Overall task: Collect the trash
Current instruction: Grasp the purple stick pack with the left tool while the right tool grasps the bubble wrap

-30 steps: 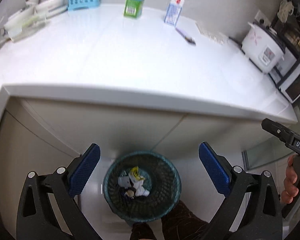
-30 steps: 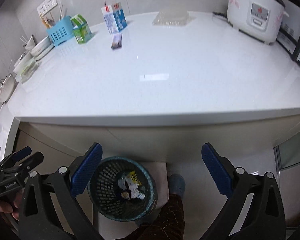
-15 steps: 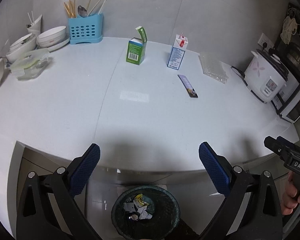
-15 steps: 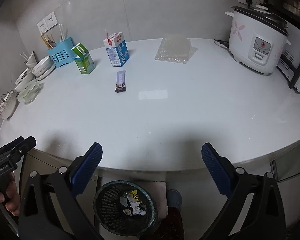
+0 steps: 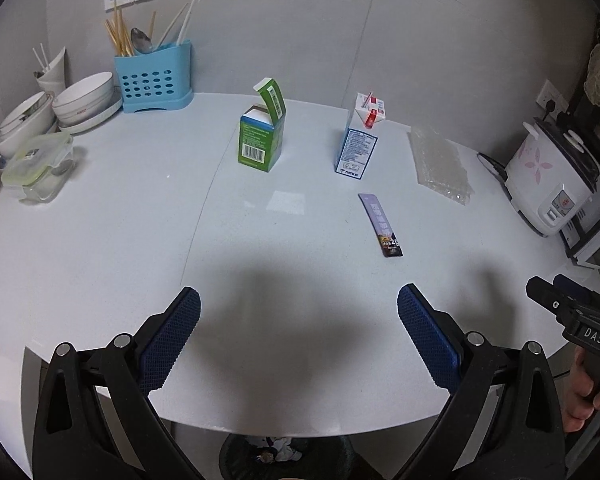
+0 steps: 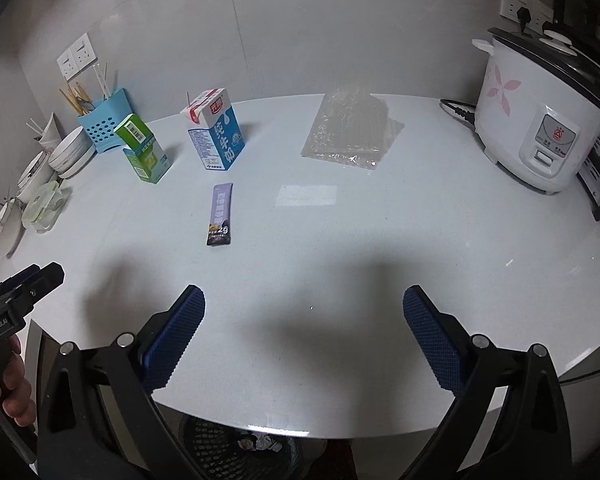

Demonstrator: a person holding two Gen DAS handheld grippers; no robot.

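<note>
While your left gripper (image 5: pixel 299 322) and right gripper (image 6: pixel 303 322) hang wide open and empty, the dark mesh bin (image 6: pixel 228 454) under the white counter (image 5: pixel 140 216) holds some scraps; purple sachet (image 5: pixel 381 225), green carton (image 5: pixel 260 138), blue-white milk carton (image 5: pixel 358 140) and clear plastic bag (image 5: pixel 440 164) remain.

green cardboard box (image 5: pixel 261 138), top flap open, standing, back-left of counter | blue-white milk carton (image 5: pixel 359 140), standing, w/ straw, right of box | thin purple snack wrapper (image 5: pixel 381 224), flat, in front of carton | clear crinkly plastic bag (image 5: pixel 440 164), flat, right | dark mesh trash bin (image 6: pixel 236 450), on floor under counter edge, scraps inside
</note>
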